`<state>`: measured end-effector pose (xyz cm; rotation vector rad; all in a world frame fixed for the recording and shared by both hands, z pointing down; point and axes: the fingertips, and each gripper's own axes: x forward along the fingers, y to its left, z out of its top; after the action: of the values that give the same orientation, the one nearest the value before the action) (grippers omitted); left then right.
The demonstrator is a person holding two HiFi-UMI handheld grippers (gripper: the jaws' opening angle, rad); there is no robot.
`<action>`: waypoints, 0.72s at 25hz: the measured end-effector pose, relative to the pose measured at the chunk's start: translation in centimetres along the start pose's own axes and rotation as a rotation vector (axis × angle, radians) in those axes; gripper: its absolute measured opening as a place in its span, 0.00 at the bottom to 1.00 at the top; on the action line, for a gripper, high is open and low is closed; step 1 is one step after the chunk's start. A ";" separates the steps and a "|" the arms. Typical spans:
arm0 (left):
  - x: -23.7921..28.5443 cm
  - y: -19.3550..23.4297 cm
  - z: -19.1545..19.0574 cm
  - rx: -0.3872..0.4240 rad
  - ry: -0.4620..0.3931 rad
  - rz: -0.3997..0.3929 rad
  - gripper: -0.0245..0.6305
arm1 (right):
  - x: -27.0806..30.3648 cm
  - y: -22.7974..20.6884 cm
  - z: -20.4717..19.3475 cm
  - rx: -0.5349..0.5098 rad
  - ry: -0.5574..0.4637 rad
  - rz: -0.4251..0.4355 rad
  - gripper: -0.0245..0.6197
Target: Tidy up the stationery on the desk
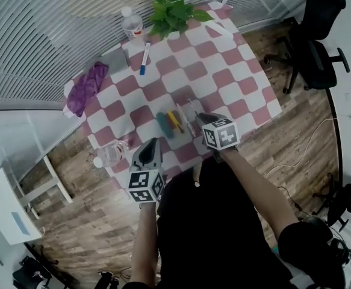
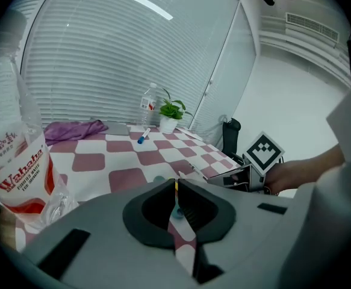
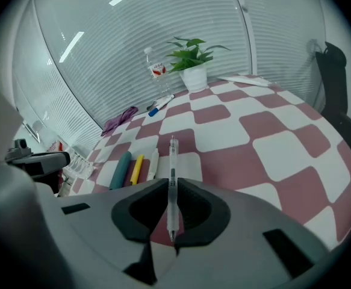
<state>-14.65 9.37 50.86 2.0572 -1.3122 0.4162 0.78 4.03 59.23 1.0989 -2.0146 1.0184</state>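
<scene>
My right gripper [image 3: 171,205] is shut on a clear pen [image 3: 173,161], which sticks out forward over the checkered tablecloth [image 3: 247,125]. Just left of its tip, a teal marker [image 3: 120,170], a yellow pen [image 3: 136,168] and a white pen [image 3: 153,163] lie side by side; the head view shows this row [image 1: 168,124] at mid-table. My left gripper [image 2: 176,188] is shut with nothing between its jaws, near the table's front edge. The head view shows the left gripper [image 1: 151,144] and right gripper [image 1: 204,119] either side of the row. A blue-capped marker [image 1: 145,58] lies far back.
A potted plant [image 1: 172,12] and an upright water bottle [image 1: 132,23] stand at the far edge. A purple cloth [image 1: 86,88] and a grey flat item [image 1: 116,59] lie at back left. A crushed plastic bottle [image 2: 18,161] lies close beside my left gripper. An office chair [image 1: 310,41] stands right of the table.
</scene>
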 end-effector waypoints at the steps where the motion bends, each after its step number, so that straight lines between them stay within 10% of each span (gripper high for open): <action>1: 0.0 0.0 -0.1 0.000 0.001 -0.002 0.10 | 0.1 -0.1 -0.3 0.005 0.003 -0.007 0.13; 18: -0.2 0.6 -0.2 -0.016 -0.001 0.005 0.10 | 1.3 -0.6 -1.2 -0.012 0.070 -0.083 0.14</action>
<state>-15.28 9.47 51.12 2.0417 -1.3175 0.4059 0.85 4.28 61.08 1.1156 -1.9017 0.9882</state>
